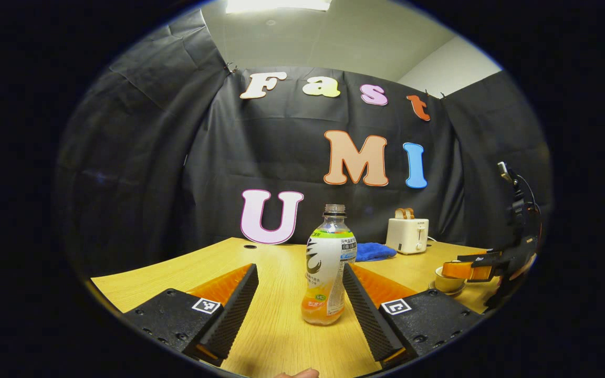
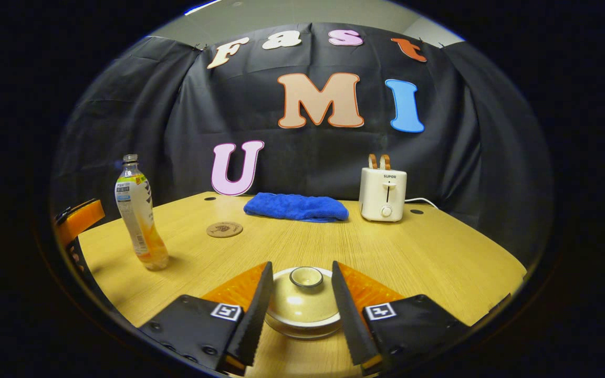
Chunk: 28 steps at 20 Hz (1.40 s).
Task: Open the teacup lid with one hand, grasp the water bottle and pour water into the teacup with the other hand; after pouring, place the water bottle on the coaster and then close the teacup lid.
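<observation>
**Over the wooden table: both grippers spread, bottle and lidded teacup framed**

On the wooden table point(image 2: 439, 252), in the left gripper view, I have the left gripper point(image 1: 298, 294) held low and level, its two ridged fingers spread wide with the water bottle point(image 1: 329, 265) standing upright between them. The bottle sits closer to the right-hand finger; I cannot tell whether that finger touches it, and the other finger is clearly apart from it. A fingertip of my holding hand point(image 1: 297, 374) shows at the bottom edge.

In the right gripper view, I see the right gripper point(image 2: 298, 294) tilted slightly downward at the teacup point(image 2: 302, 328), its fingers parted on either side of the cream lid point(image 2: 302, 299), which sits on the cup. The lid's knob lies between the fingertips; neither finger presses on it as far as I can judge.

From the left gripper view, the right gripper point(image 1: 473, 269) appears far to the right, hovering just over the teacup point(image 1: 447, 281).

The water bottle point(image 2: 138, 215) stands at the table's left in the right gripper view, with the round coaster point(image 2: 224, 229) beyond it toward the middle. Behind that lie a blue towel point(image 2: 296, 207) and a white toaster point(image 2: 384, 191) near the back wall.
</observation>
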Tool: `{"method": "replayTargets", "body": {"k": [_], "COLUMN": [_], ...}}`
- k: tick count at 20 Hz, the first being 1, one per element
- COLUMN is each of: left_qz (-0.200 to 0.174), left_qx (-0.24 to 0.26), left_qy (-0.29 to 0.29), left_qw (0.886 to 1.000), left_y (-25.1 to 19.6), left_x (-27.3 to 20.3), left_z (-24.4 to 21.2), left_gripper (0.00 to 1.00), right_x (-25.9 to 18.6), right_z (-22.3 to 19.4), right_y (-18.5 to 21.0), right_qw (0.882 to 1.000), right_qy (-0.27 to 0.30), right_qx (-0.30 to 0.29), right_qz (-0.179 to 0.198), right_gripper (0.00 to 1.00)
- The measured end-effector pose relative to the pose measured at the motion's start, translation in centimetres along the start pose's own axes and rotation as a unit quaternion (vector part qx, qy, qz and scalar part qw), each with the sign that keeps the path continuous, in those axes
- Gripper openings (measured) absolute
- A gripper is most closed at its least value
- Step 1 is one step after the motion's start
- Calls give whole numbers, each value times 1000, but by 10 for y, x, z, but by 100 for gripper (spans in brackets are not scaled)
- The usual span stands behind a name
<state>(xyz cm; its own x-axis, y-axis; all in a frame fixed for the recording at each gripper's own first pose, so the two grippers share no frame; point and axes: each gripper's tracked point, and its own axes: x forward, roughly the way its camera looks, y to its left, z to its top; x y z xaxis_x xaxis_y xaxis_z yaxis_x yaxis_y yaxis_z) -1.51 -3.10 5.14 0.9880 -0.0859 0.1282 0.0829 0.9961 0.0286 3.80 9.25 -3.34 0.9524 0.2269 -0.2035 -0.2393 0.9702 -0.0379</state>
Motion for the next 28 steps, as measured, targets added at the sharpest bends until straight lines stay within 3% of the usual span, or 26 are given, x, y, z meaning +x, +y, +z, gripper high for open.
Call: {"method": "replayTargets", "body": {"k": [3, 6, 7, 9, 13, 28], "left_qz": [1, 1, 2, 1, -2, -49], "left_qx": [0, -1, -2, -3, -4, 8], "left_qy": [-1, -1, -2, -2, 0, 16], "left_qw": [1000, 1000, 1000, 1000, 1000, 999], "left_y": [1, 0, 0, 0, -2, -27], "left_x": [0, 0, -1, -1, -1, 13], "left_z": [-1, 0, 0, 0, -1, -3], "left_gripper": [95, 94, 94, 95, 95, 94], "right_x": [1, 8, 1, 1, 4, -7], "right_z": [0, 1, 0, 1, 1, 28], "right_y": [2, -6, -4, -1, -3, -3], "right_qw": [1000, 1000, 1000, 1000, 1000, 1000], "right_qy": [1, -8, 0, 1, 3, -11], "right_qx": [-2, -8, -8, -20, -14, 20], "right_qz": [0, -16, -12, -11, -10, 9], "right_gripper": [58, 58, 34, 37, 27, 26]}}
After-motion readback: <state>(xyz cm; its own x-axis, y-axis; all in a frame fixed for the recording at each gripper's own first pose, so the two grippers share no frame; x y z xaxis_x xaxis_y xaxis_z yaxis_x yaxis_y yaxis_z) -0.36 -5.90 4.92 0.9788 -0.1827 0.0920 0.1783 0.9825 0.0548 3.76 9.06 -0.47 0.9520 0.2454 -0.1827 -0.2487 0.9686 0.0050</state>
